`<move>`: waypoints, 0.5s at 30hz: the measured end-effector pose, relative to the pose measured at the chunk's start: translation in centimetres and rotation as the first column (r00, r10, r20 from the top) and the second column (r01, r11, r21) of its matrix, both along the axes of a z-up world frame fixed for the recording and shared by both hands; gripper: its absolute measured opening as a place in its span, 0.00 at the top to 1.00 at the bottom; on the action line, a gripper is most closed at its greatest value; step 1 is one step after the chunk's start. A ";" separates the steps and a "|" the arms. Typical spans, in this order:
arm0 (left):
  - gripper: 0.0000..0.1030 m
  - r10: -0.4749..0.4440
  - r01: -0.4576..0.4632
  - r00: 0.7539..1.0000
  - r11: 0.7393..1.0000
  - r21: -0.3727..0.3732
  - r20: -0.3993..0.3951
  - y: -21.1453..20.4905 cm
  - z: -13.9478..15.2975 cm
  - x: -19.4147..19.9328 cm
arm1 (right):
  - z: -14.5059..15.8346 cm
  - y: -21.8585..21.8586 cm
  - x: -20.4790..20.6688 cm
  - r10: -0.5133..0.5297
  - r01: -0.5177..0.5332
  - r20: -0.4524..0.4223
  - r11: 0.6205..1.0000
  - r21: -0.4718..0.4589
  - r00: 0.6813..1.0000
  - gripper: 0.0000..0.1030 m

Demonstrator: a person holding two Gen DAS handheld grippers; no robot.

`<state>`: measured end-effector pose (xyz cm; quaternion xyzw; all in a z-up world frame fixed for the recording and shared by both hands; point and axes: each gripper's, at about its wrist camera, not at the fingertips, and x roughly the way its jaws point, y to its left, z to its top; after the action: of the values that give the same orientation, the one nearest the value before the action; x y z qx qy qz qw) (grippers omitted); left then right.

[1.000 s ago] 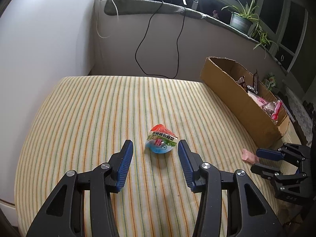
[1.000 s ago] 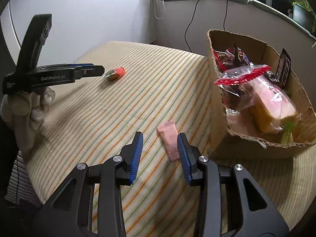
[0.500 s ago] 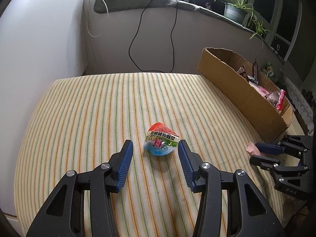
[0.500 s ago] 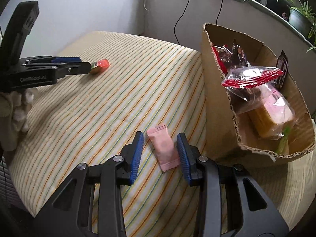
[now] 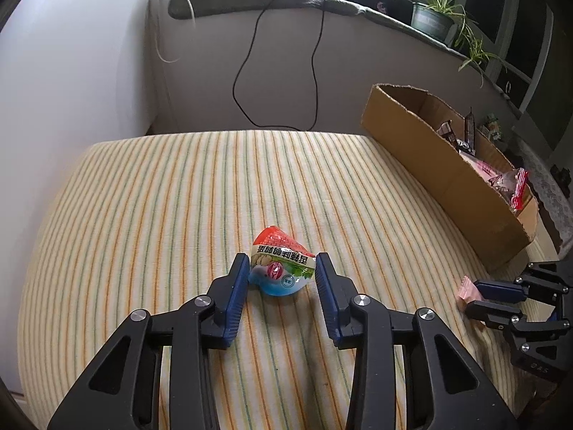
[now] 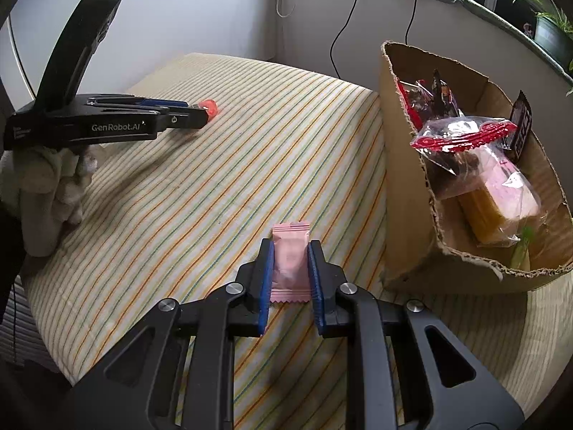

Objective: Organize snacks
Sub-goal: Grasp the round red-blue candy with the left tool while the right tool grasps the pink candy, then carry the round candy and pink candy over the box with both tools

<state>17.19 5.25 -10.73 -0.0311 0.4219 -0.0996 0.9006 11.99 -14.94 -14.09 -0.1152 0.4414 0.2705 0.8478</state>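
Note:
A small jelly cup (image 5: 279,268) with a red-and-green printed lid lies on the striped cloth (image 5: 143,215). It sits between the blue pads of my left gripper (image 5: 282,259), whose jaws are closing and touch it on both sides. The right wrist view shows that gripper (image 6: 193,116) from the side, with the cup's red end (image 6: 211,107) poking out past its tips. My right gripper (image 6: 290,247) is shut on a pink candy packet (image 6: 290,236) that rests on the cloth beside the cardboard box (image 6: 404,186). In the left wrist view the right gripper (image 5: 474,295) holds the packet (image 5: 465,288) at the lower right.
The open cardboard box (image 5: 447,175) at the table's right side holds several wrapped snacks, among them a clear bag (image 6: 476,165) with a red seal. A gloved hand (image 6: 46,193) holds the left gripper. A black cable (image 5: 247,82) and a potted plant (image 5: 433,18) are behind the table.
My left jaws have narrowed from standing wide of the jelly cup to touching it. My right jaws have come forward around the pink packet and shut on it.

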 end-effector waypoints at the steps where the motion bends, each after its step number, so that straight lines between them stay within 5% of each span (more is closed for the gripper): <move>1: 0.65 0.003 -0.003 1.000 1.000 -0.001 0.006 0.0 0.2 -0.2 | 0.1 -0.1 -0.1 0.000 0.000 0.002 1.000 0.007 1.000 0.82; 15: 0.65 -0.050 0.045 0.990 0.998 0.040 0.132 -3.7 4.8 -3.1 | 2.2 -2.3 -1.3 -0.004 0.002 0.026 0.997 0.076 1.000 0.82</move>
<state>14.10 1.54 -5.92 0.0021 0.3635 -0.1152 0.9244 10.64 -17.23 -11.92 -0.0859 0.4199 0.2843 0.8576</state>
